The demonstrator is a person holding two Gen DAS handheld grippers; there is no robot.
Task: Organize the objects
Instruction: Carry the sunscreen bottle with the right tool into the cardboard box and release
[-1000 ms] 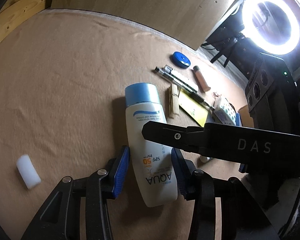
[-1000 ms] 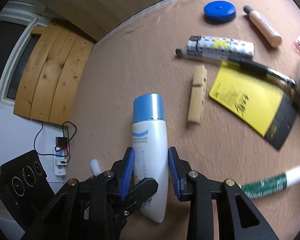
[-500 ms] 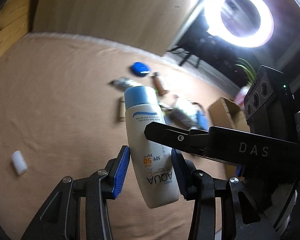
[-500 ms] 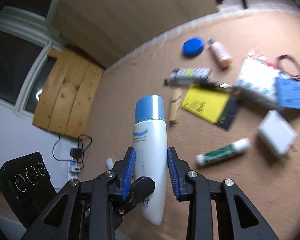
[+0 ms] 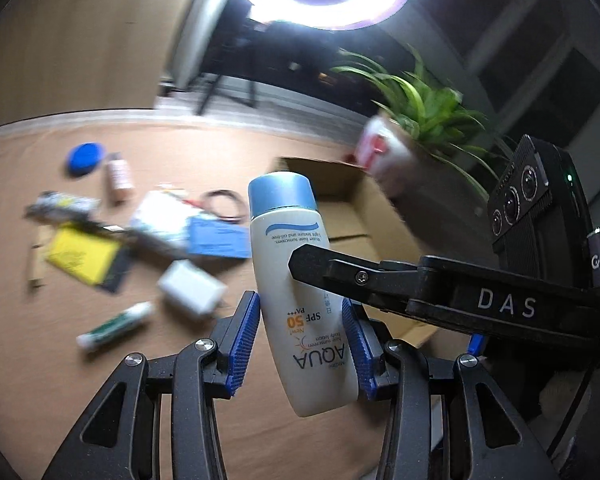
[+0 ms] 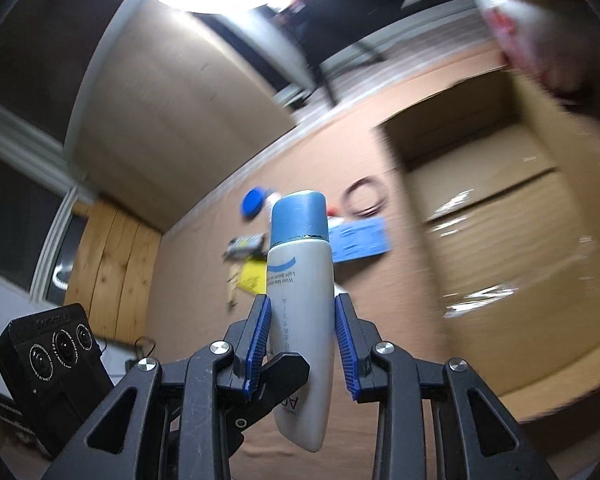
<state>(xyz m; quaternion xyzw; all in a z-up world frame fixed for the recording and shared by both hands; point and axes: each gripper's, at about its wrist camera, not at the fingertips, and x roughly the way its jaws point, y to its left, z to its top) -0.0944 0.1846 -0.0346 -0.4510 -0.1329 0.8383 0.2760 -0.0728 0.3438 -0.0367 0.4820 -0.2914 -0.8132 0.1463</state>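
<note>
Gripping one white sunscreen bottle (image 5: 296, 280) together, left gripper (image 5: 302, 344) and right gripper (image 6: 302, 344) clamp its sides, blue cap (image 6: 300, 216) forward, above tan surface (image 5: 32, 320) near cardboard box (image 6: 500, 220)

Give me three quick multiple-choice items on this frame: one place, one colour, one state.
1. Where is the white plastic sunscreen bottle?
A. Lying on the tan tabletop
B. Held in the air between both grippers
C. Inside the box

2. What colour is the bottle's cap?
A. Light blue
B. Yellow
C. Green

3. What state is the open brown cardboard box in?
A. Taped shut
B. Full of items
C. Open, nothing seen inside

Key: 1 B, pads of the left hand-held gripper and the right hand-held gripper press its sides above the table. 2 A, the cap shows light blue in both views. 3 C, flaps open, bare floor visible.
</note>
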